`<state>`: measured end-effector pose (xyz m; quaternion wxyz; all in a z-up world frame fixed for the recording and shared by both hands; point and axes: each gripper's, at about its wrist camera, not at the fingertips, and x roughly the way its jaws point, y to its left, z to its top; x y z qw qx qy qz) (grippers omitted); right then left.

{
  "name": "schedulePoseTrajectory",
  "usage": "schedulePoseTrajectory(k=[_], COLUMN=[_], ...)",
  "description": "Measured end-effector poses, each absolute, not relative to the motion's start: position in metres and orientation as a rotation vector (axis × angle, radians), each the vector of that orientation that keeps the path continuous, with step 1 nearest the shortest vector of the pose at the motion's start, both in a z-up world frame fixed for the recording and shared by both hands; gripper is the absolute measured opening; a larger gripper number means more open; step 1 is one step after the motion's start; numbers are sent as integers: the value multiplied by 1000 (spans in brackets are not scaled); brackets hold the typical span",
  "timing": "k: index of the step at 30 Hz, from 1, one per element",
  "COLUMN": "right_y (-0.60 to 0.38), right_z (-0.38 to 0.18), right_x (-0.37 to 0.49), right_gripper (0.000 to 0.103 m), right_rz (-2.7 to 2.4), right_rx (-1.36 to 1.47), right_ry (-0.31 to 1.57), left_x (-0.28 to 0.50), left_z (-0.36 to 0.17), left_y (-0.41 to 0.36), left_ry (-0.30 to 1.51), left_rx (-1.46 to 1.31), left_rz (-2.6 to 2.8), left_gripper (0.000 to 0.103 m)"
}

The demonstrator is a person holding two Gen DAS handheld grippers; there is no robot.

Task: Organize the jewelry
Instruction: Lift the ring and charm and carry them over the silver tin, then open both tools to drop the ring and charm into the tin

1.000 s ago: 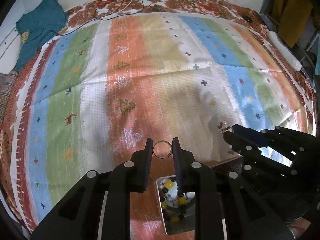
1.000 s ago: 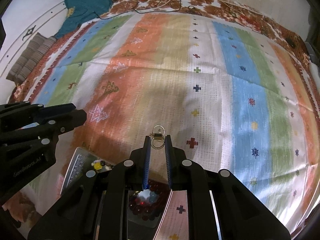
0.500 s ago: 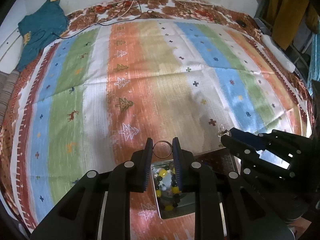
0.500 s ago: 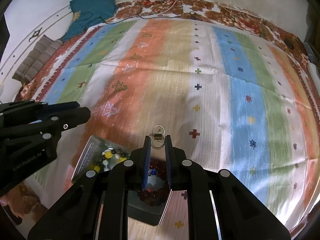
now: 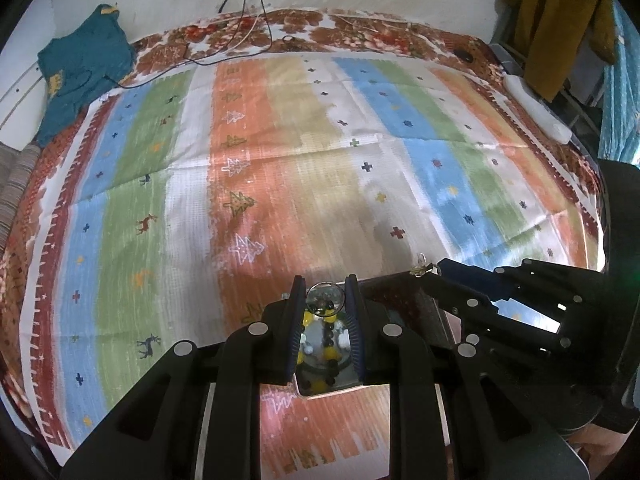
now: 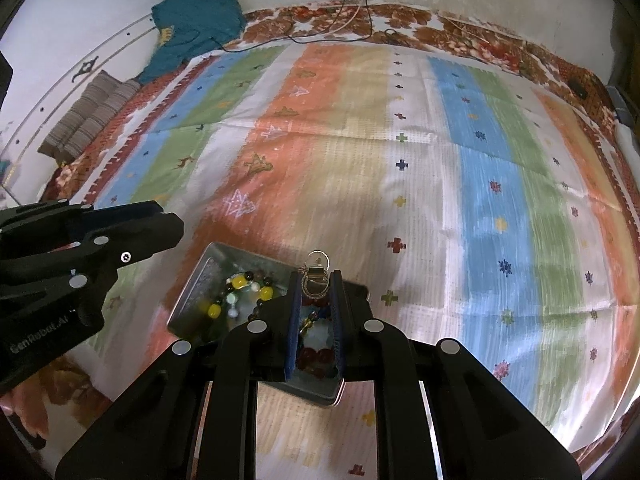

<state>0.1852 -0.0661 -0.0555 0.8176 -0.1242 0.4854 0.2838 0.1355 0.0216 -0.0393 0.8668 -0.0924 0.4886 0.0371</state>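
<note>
My left gripper (image 5: 325, 294) is shut on a thin metal ring (image 5: 325, 299), held upright between its pads. Below it lies a metal tray (image 6: 200, 280) with a yellow and black bead string (image 6: 240, 294) in one compartment and dark red beads (image 6: 316, 358) in the other. My right gripper (image 6: 316, 284) is shut on a small gold earring (image 6: 315, 271) with a loop on top, above the red bead compartment. In the left wrist view the right gripper (image 5: 430, 270) reaches in from the right with the earring (image 5: 420, 266) at its tip.
A striped, patterned cloth (image 5: 320, 160) covers the whole surface. A teal garment (image 5: 80, 72) lies at the far left corner, cables (image 5: 248, 40) run along the far edge, and a folded striped cloth (image 6: 88, 116) sits at the left. A white object (image 5: 536, 108) lies at the right edge.
Both grippers have drawn back towards me and risen a little, each keeping its piece. The tray, which was half hidden under the fingers, now lies in fuller view below both tips.
</note>
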Motion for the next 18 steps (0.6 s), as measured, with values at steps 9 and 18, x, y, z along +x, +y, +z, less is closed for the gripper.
schedulePoseTrajectory(k=[9,18], right_y=[-67,-75], right_z=[-54,-52], right_x=[176,168], right_gripper=[34,36], right_rz=[603,591], right_rx=[-290,-300], right_ry=[1023,1023], left_x=[130,120], left_z=[-37,-32], left_y=[26,30], left_ry=[1015,999], left_rx=[-226,-237], left_rz=[90,108], left_gripper=[33,39])
